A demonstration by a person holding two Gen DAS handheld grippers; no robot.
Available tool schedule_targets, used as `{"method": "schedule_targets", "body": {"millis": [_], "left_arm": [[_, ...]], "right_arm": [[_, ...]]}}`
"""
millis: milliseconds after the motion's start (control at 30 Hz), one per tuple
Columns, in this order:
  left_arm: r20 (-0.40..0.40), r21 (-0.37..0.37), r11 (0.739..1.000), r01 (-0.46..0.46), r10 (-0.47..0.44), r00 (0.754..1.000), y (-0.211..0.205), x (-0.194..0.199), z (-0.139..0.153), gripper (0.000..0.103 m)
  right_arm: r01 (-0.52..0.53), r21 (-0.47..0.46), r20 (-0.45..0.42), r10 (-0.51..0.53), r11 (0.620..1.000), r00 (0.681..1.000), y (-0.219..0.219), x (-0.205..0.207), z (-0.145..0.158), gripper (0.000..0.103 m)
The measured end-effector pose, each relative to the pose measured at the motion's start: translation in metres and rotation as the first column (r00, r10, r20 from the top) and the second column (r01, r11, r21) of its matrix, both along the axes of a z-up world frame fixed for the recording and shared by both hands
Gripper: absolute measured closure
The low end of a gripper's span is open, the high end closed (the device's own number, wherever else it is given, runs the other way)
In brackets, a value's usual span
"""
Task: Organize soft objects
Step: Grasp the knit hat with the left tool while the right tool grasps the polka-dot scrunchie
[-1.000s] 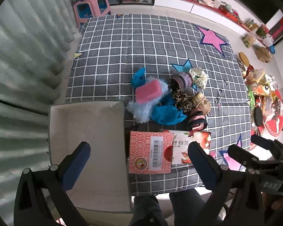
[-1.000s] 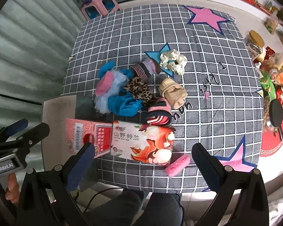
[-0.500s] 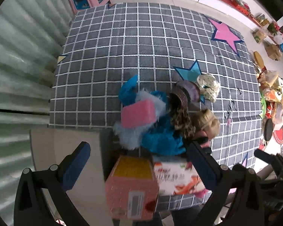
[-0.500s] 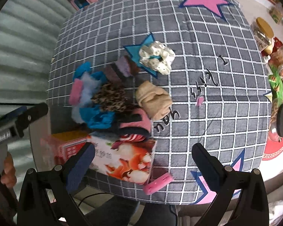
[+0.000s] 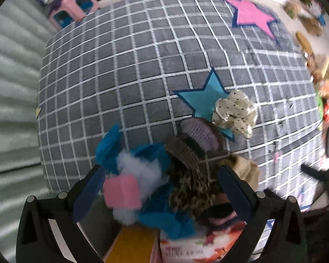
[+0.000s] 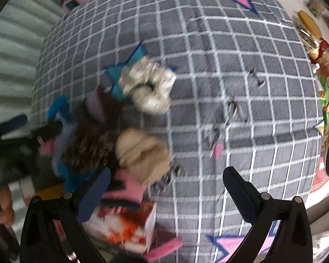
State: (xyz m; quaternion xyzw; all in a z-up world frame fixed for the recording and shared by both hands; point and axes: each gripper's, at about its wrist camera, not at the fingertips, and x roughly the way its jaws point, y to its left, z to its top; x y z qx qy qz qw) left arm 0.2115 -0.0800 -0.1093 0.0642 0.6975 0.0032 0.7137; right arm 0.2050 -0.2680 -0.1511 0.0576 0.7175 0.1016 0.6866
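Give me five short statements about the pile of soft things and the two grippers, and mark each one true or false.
1. The cream dotted scrunchie partly covers the blue star. True.
2. The left gripper is shut on the pink sponge. False: open, nothing gripped.
3. The right gripper is open. True.
4. The cloth is plain red. False: grey with white grid.
5. The leopard-print piece lies apart from the pile. False: in it.
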Motion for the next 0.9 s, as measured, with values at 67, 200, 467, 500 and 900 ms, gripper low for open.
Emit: {"method": "schedule_targets", "body": {"millis": [67, 200, 467, 500, 900], "left_arm": [[-0.022, 0.021, 0.999, 0.025, -0.024, 0.999, -0.005, 0.005, -0.013, 0.0], [-0.06, 0.045, 0.997, 0.068, -0.065, 0.996, -0.018, 0.014, -0.043, 0.0], [-0.099, 0.078, 0.991, 0.11, -0.102, 0.99, -0.037, 0.03, -0.083, 0.0], [-0.101, 0.081, 0.99, 0.115, -0.106, 0.989, -0.039, 0.033, -0.086, 0.0], [-0.107, 0.002, 0.997, 0.083, -0.082, 0.991, -0.049, 0.042, -0.11, 0.0]], "right_arm": [[0.042, -0.003, 0.01, -0.042, 0.999, 0.999, -0.009, 0.013, -0.004, 0.0], [0.097, -0.004, 0.008, -0.097, 0.995, 0.995, -0.024, 0.037, -0.014, 0.0], [0.048, 0.027, 0.001, -0.049, 0.998, 0.999, -0.007, 0.068, -0.037, 0.0], [0.036, 0.028, 0.0, -0.036, 0.999, 0.999, 0.0, 0.072, -0.042, 0.0], [-0.065, 0.044, -0.028, 0.067, 0.997, 0.997, 0.05, 0.1, -0.087, 0.001]]}}
